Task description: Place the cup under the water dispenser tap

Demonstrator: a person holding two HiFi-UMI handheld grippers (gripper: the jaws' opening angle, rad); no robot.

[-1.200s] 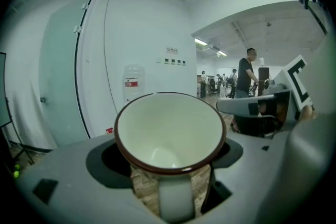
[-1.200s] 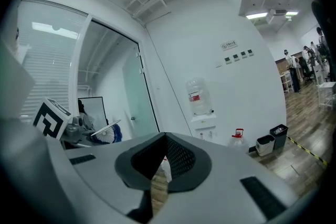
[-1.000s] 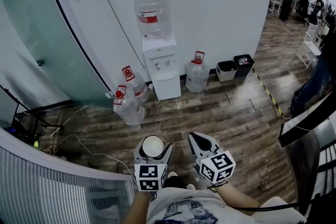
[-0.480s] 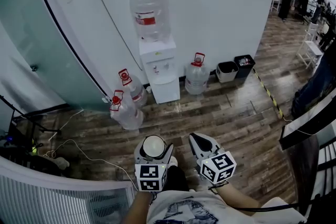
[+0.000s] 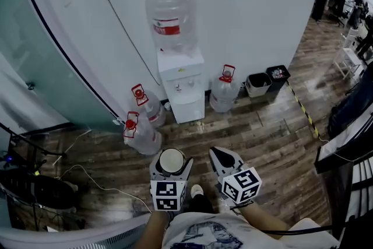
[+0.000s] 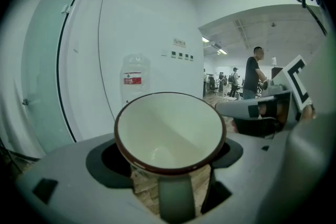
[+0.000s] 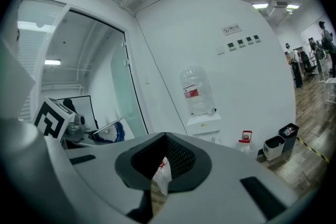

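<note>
Upright white, brown-rimmed ceramic cup, clamped in left tongs, sits well short of the white water dispenser straight ahead (right tongs together, empty).

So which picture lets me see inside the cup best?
The left gripper view. It looks right into the cup: white inside, dark rim, nothing in it. The head view shows it small from above, held in the left gripper. The right gripper view doesn't show it.

Setting: office hallway.
Water dispenser against white wall; spare jugs, waste bins, glass partition, wood-plank floor.
</note>
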